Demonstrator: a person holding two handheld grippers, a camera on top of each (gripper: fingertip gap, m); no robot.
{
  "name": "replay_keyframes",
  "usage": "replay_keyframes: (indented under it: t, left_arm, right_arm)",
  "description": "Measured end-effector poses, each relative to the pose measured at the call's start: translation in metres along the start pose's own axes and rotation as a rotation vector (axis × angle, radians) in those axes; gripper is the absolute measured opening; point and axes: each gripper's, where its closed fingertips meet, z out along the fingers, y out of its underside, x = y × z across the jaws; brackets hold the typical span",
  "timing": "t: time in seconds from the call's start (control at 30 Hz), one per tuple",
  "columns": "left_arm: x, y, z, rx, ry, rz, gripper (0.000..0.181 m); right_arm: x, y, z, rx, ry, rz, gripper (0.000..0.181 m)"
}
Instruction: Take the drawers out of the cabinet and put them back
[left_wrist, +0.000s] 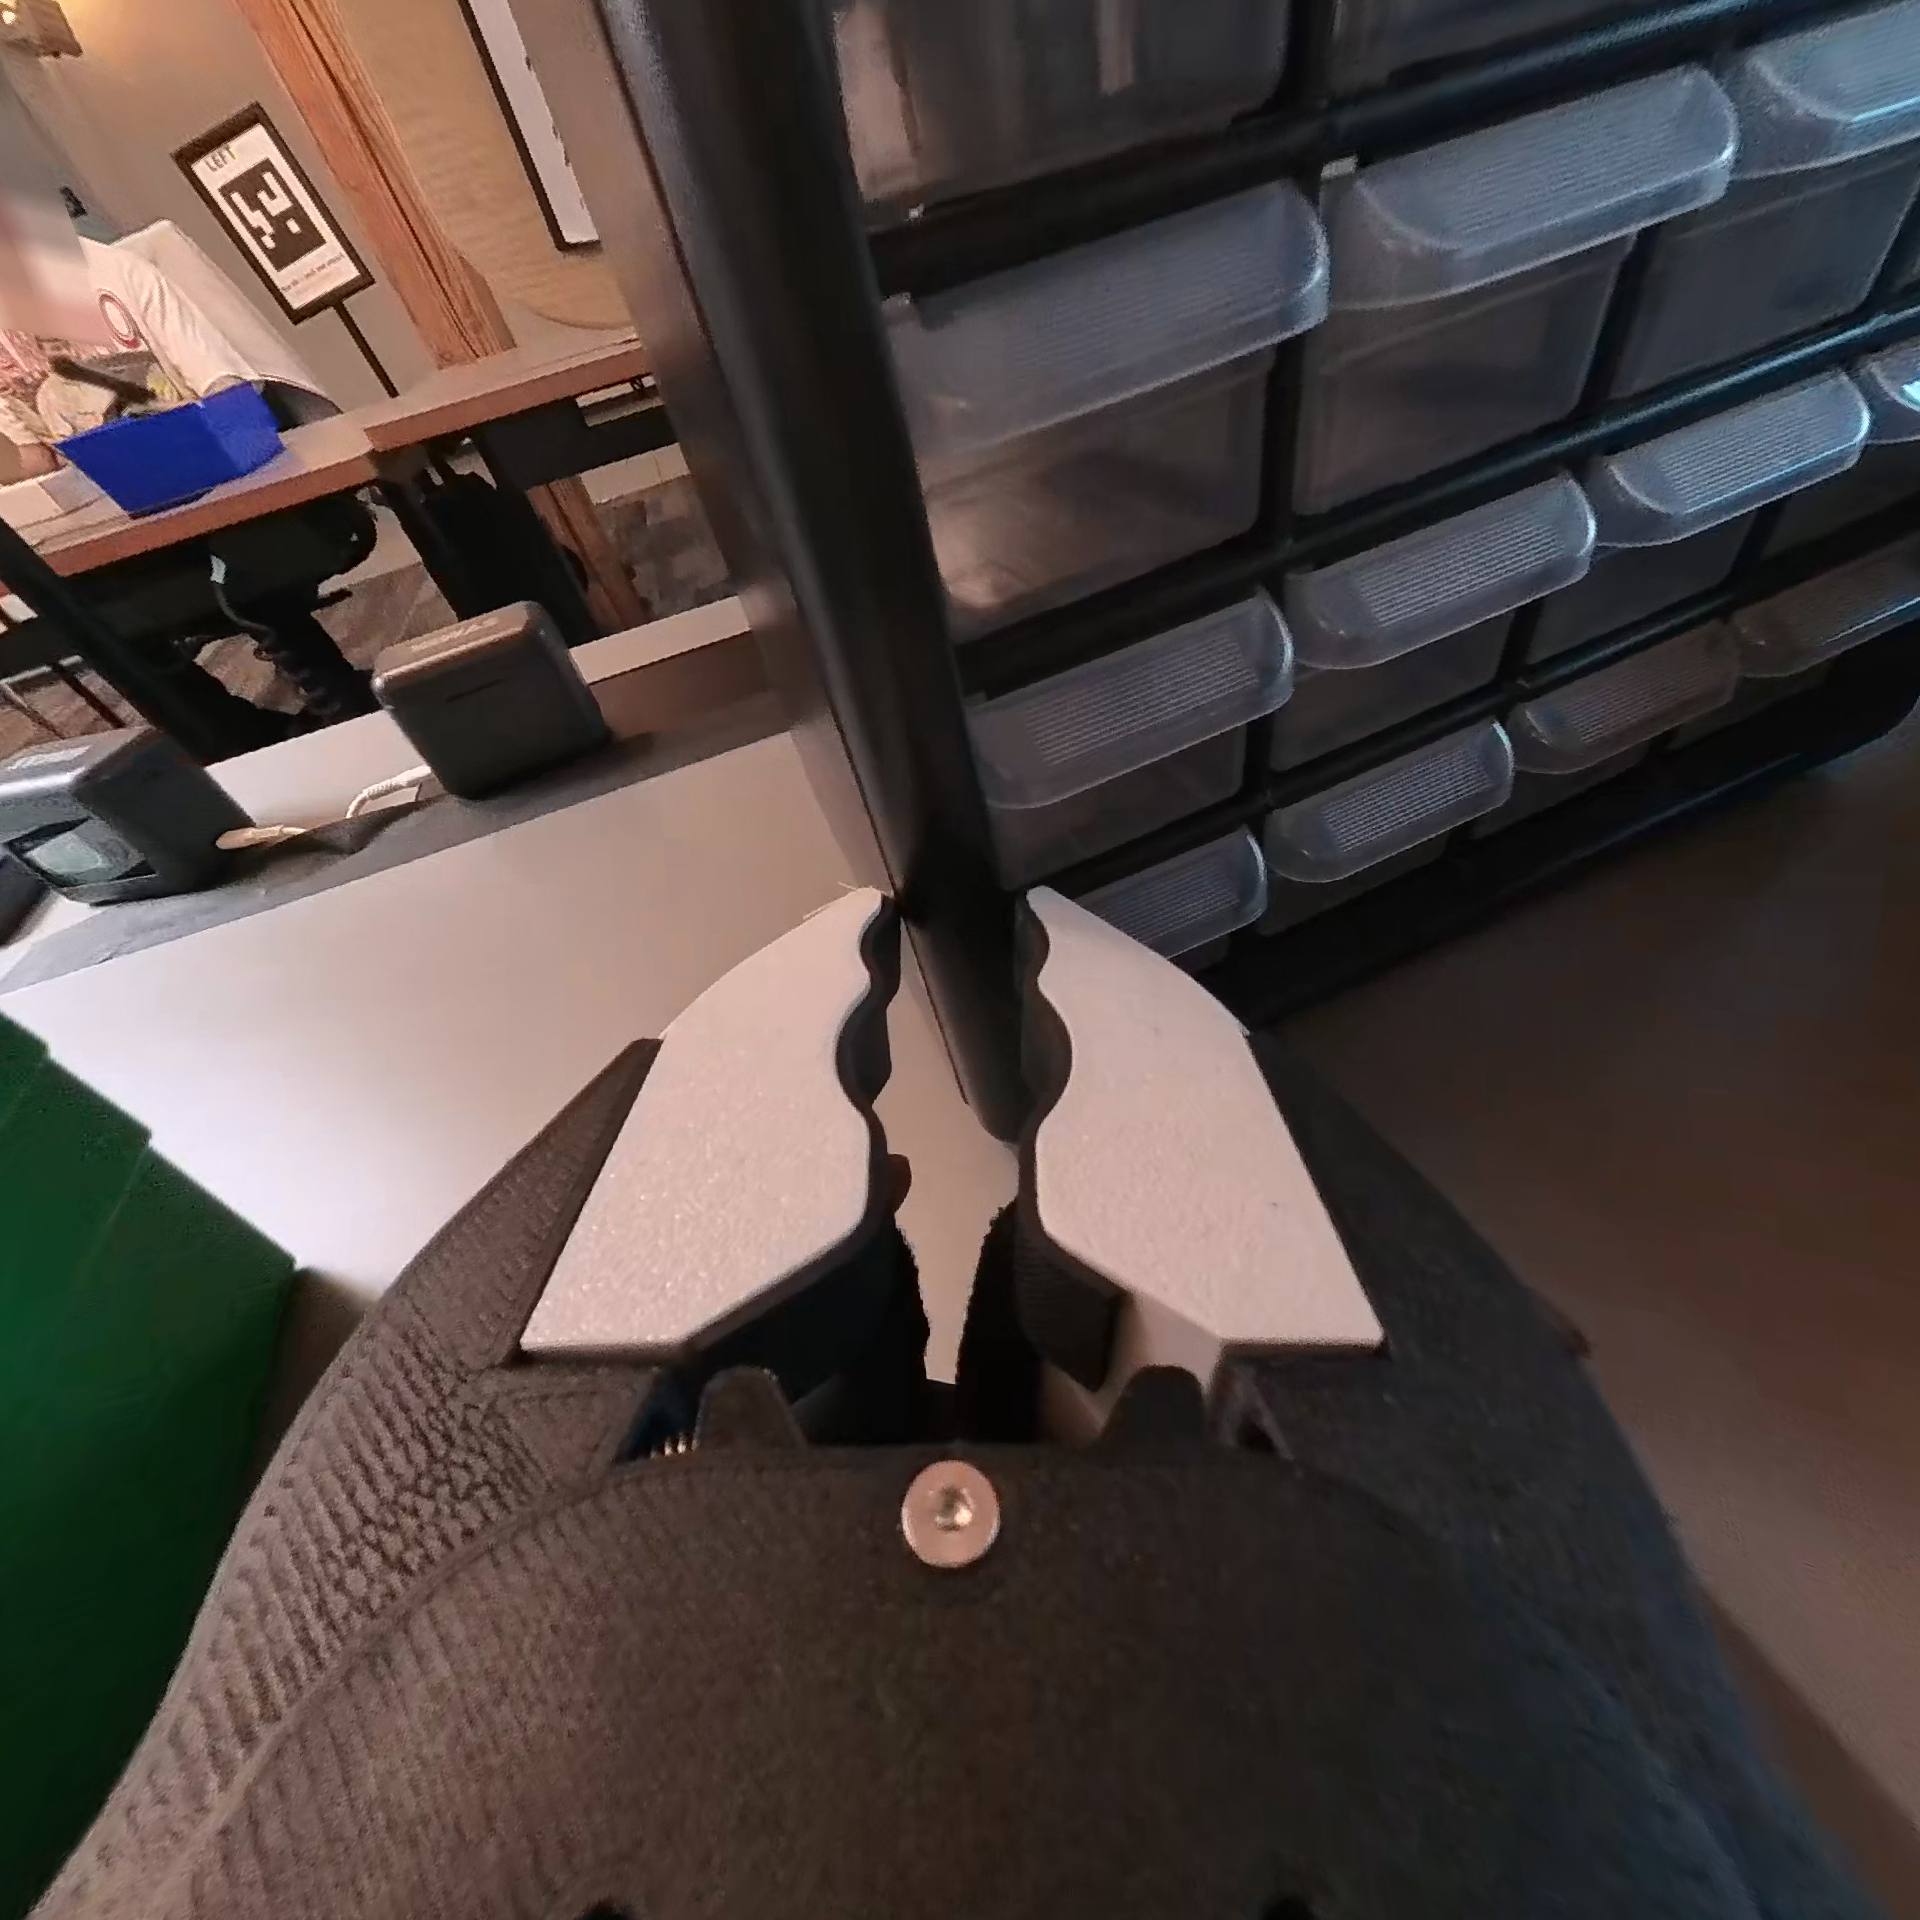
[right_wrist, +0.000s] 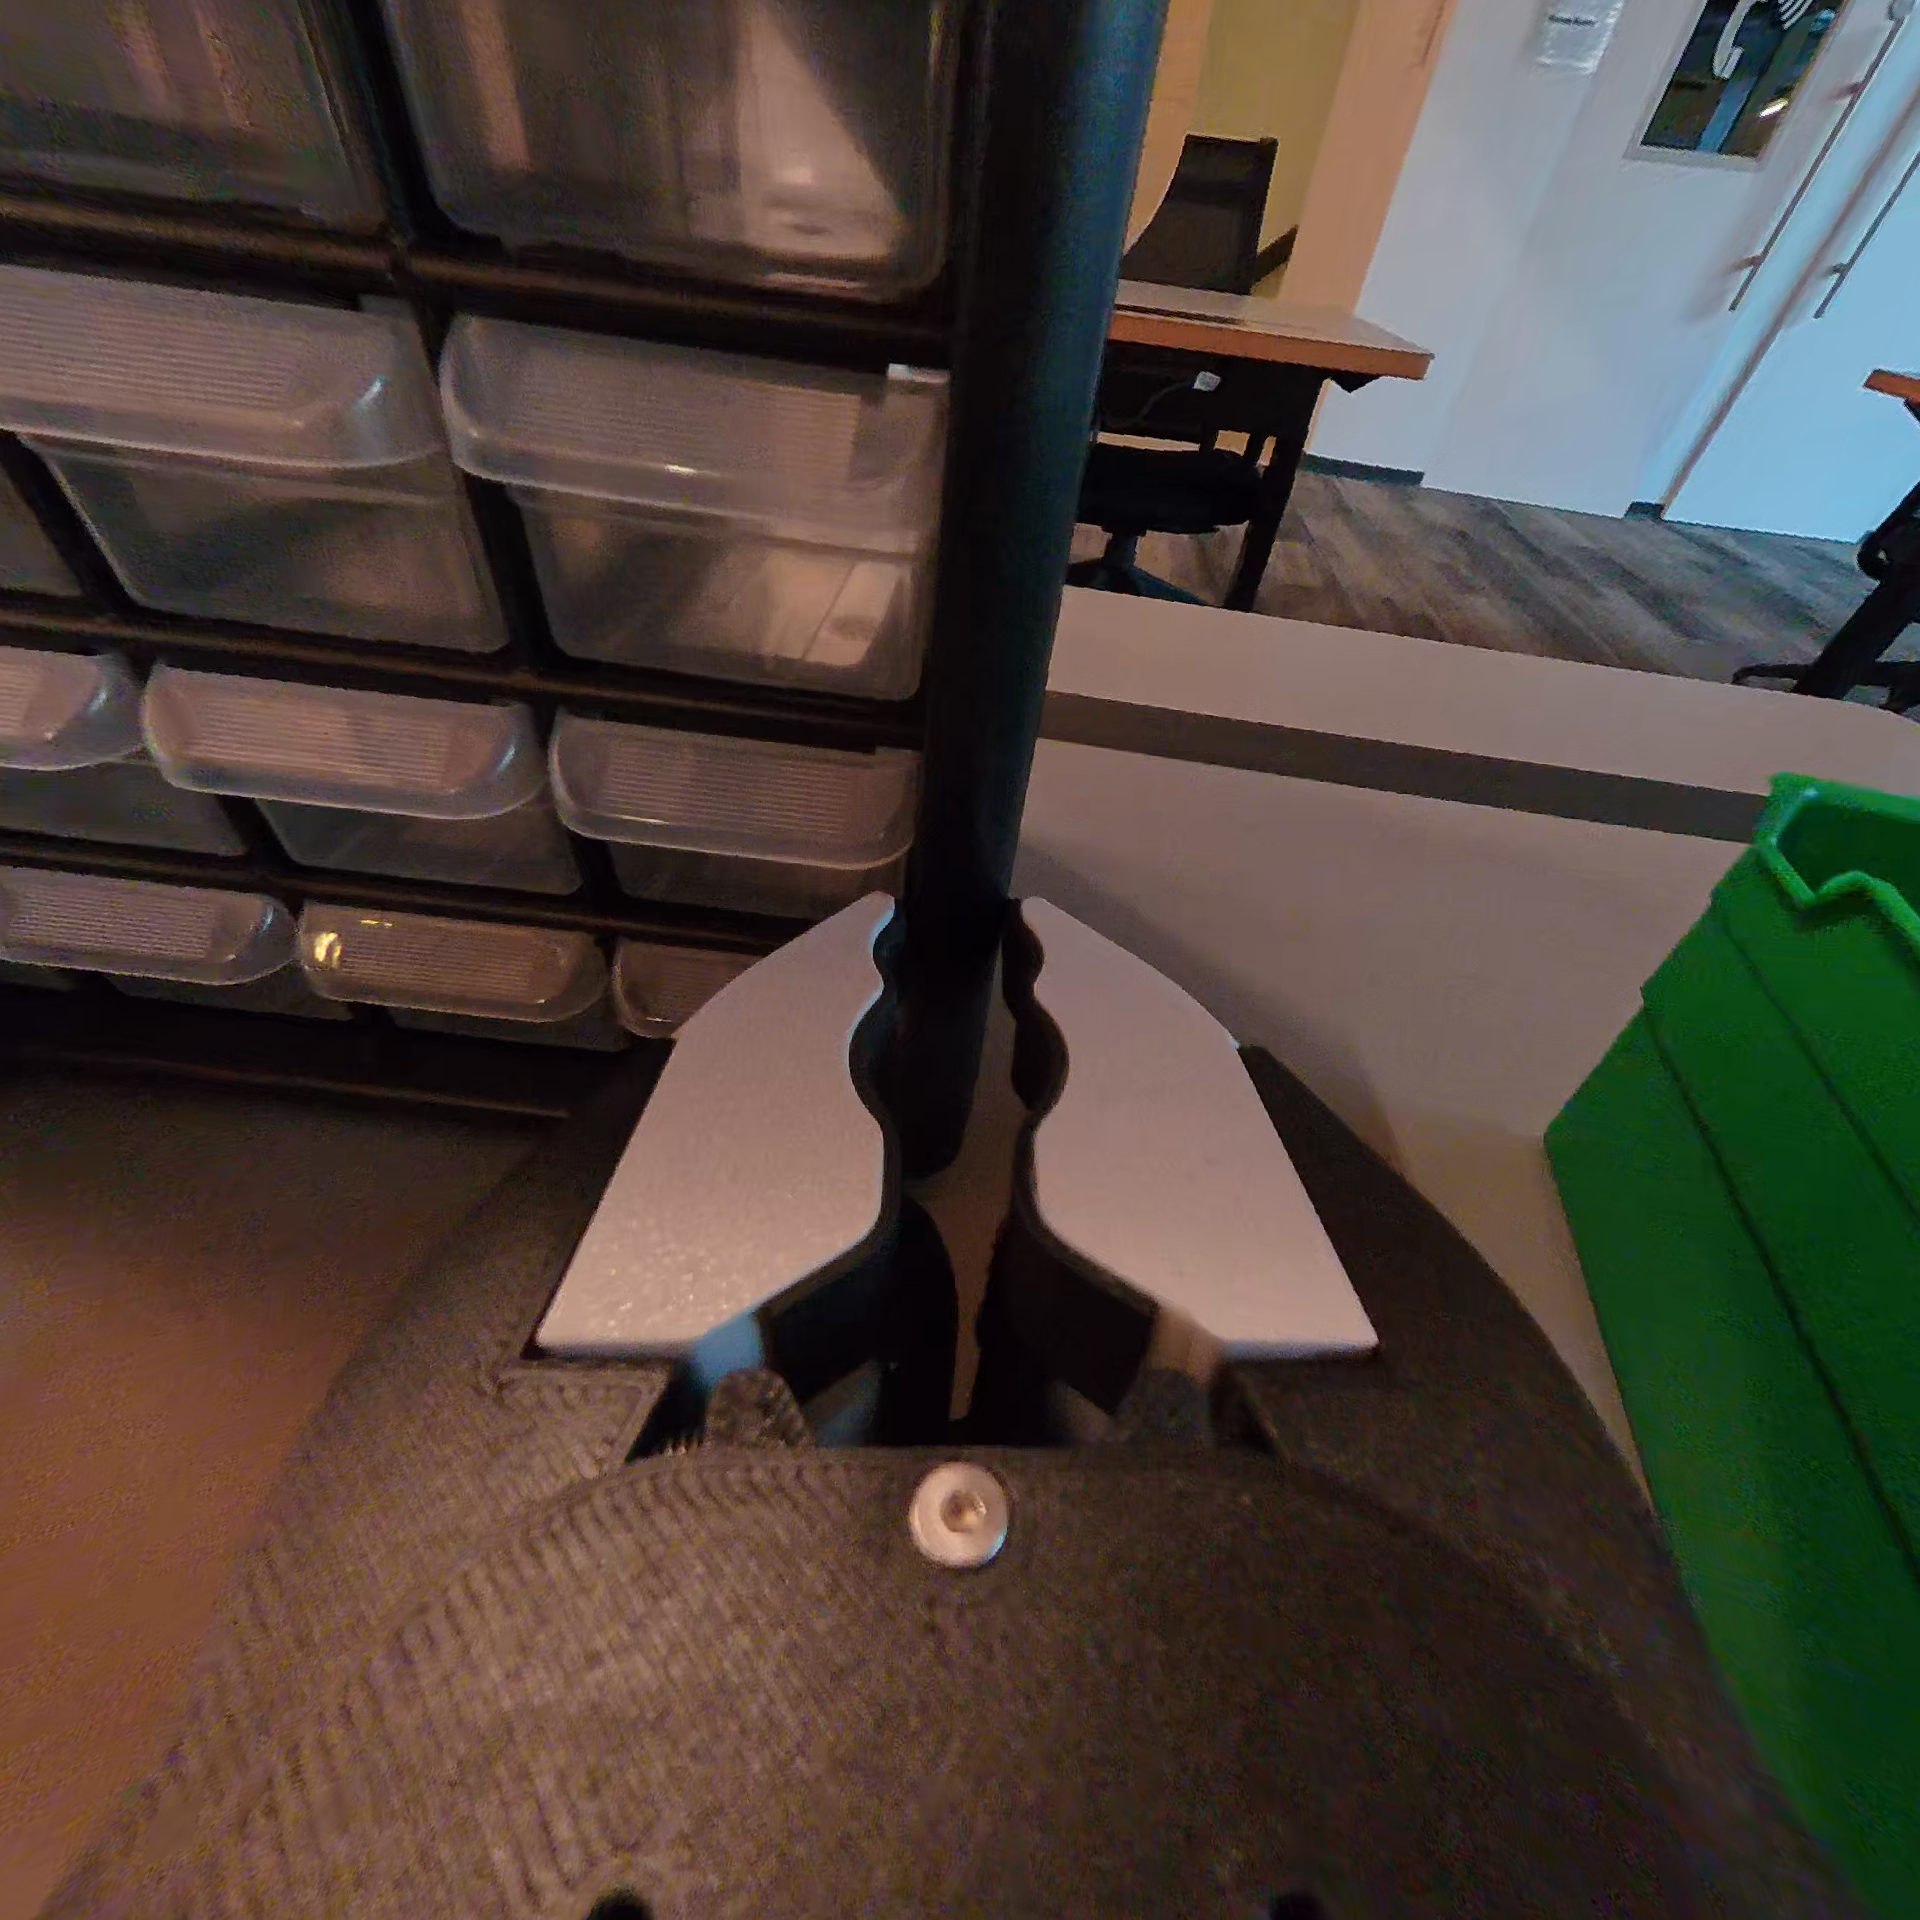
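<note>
A black cabinet (left_wrist: 821, 416) with rows of clear plastic drawers (left_wrist: 1101, 416) stands on a pale table (left_wrist: 416, 1039). All drawers in view sit in their slots. My left gripper (left_wrist: 961, 925) is shut on the cabinet's left front corner edge, near its base. In the right wrist view the cabinet (right_wrist: 1039, 416) and its drawers (right_wrist: 707, 499) fill the left side. My right gripper (right_wrist: 951, 925) is shut on the cabinet's right front corner edge, also low down. Neither gripper holds a drawer.
A green bin (left_wrist: 104, 1351) sits on the table left of the cabinet, and a green bin (right_wrist: 1766, 1247) sits to its right. Two dark boxes (left_wrist: 488, 707) stand behind on the left. Farther off are desks, a blue bin (left_wrist: 177, 442), a chair (right_wrist: 1216, 208) and a person.
</note>
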Motion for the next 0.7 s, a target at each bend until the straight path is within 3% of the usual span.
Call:
replay_keyframes:
  t: [0.33, 0.7]
  left_arm:
    - [0.005, 0.003, -0.019, -0.002, 0.008, -0.013, 0.021]
    - [0.005, 0.003, -0.019, 0.004, -0.006, 0.033, 0.022]
  right_arm:
    - [-0.004, 0.005, -0.026, 0.0, -0.004, -0.013, 0.018]
    - [-0.004, 0.004, -0.025, 0.0, -0.014, 0.0, 0.018]
